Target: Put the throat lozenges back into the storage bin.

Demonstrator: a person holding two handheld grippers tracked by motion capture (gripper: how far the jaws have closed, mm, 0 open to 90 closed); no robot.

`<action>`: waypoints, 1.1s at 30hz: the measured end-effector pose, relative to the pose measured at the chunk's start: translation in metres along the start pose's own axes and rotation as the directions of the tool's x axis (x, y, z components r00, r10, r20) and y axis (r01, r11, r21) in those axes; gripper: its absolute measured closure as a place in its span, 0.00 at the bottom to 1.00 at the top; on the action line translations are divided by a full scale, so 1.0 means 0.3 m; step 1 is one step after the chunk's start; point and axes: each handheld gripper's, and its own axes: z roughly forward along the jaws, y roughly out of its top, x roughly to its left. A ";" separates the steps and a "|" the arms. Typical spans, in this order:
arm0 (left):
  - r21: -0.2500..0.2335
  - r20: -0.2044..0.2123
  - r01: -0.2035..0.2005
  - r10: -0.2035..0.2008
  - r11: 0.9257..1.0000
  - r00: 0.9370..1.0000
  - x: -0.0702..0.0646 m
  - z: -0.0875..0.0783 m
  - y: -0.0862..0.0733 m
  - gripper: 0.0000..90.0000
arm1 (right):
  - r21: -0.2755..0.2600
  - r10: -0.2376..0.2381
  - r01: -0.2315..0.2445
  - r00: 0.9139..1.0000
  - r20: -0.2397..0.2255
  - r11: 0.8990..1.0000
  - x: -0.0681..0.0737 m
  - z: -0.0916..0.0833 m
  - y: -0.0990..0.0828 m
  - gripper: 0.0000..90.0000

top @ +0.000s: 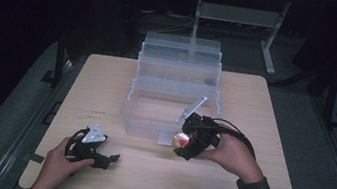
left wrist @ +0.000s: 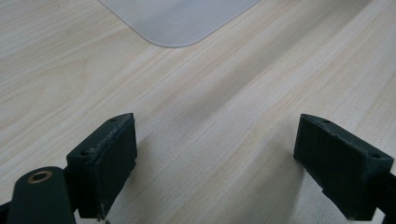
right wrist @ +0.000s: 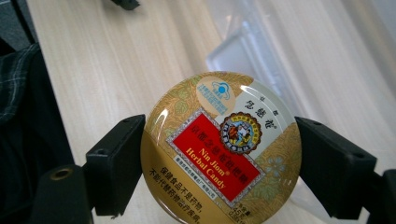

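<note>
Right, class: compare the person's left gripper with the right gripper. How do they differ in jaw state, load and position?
The left gripper has its jaws wide apart with nothing between them; the right gripper has its jaws shut on a round gold candy tin with a red label. The left gripper sits low on the pale wooden table, apart from the clear plastic tiered box; the right gripper is held up at the box's front. Both have black jaws.

A clear plastic tiered organiser box [top: 176,83] stands open just beyond the right claw (trays stepped back), on a pale wooden table [top: 108,80].
</note>
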 end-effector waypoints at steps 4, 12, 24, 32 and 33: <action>0.000 0.000 0.000 0.000 1.000 1.000 0.000 0.000 0.000 0.14 | -0.002 0.020 -0.020 1.000 0.008 1.000 -0.028 -0.007 0.002 0.22; -0.002 -0.001 0.001 -0.001 1.000 1.000 0.000 0.000 0.000 0.14 | 0.009 0.062 -0.062 0.998 0.031 0.998 -0.090 -0.010 0.003 0.22; -0.002 -0.001 0.001 -0.001 1.000 1.000 0.000 0.000 0.000 0.14 | 0.006 0.119 -0.120 0.991 0.064 0.993 -0.178 -0.012 -0.005 0.22; -0.002 -0.001 0.000 0.000 1.000 1.000 0.000 0.001 0.000 0.14 | 0.009 0.154 -0.155 0.985 0.083 0.988 -0.234 -0.003 -0.013 0.22; -0.002 -0.001 0.000 0.000 1.000 1.000 0.000 0.000 0.000 0.14 | 0.010 0.156 -0.157 0.984 0.086 0.988 -0.241 -0.003 -0.013 0.22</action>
